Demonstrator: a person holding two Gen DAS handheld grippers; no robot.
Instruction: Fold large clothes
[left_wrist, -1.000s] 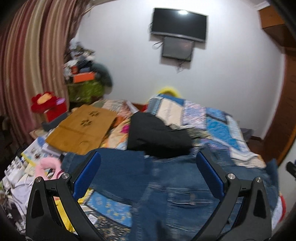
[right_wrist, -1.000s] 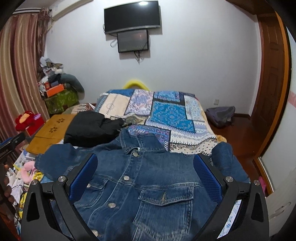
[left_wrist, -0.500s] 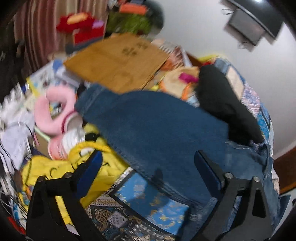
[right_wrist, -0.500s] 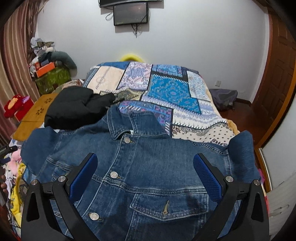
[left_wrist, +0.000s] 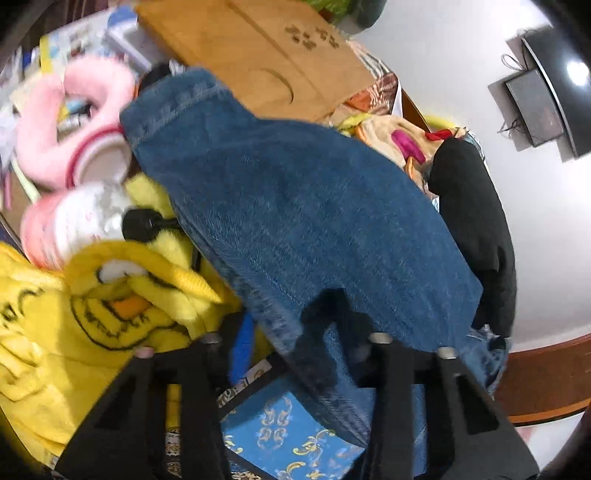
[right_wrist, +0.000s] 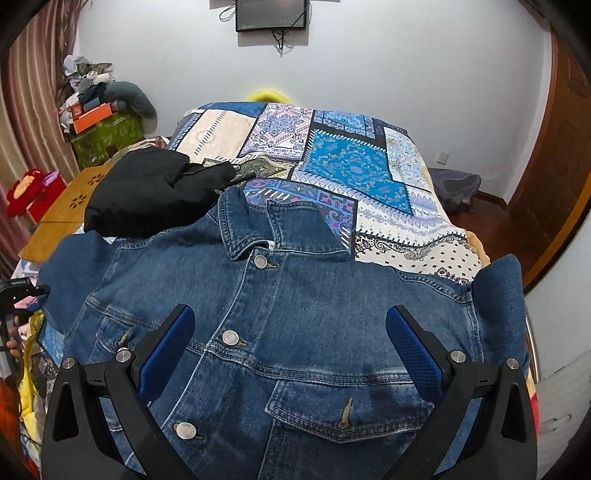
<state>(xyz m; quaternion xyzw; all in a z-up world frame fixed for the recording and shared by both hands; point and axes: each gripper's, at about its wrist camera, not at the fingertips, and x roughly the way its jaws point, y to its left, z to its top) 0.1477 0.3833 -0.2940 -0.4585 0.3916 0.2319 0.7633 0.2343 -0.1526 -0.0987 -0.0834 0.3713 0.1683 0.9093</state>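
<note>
A blue denim jacket (right_wrist: 295, 317) lies front up on the patchwork bedspread (right_wrist: 351, 166), buttons closed, collar toward the headboard. Its left sleeve (left_wrist: 295, 206) hangs over the bed's left edge. My left gripper (left_wrist: 295, 339) has its jaws closing around the lower hem of that sleeve; the denim lies between them and the right fingertip is hidden under cloth. My right gripper (right_wrist: 291, 336) is open and empty, hovering above the jacket's chest, apart from it.
A black garment (right_wrist: 155, 192) lies on the bed beside the jacket's left shoulder. Left of the bed are a wooden lap table (left_wrist: 258, 51), pink plush slippers (left_wrist: 74, 122) and a yellow duck garment (left_wrist: 92, 306). A wooden door (right_wrist: 554, 147) stands right.
My left gripper swung down and left to the sleeve and its jaws narrowed around the sleeve's edge. My right gripper lowered and moved closer over the jacket, still open.
</note>
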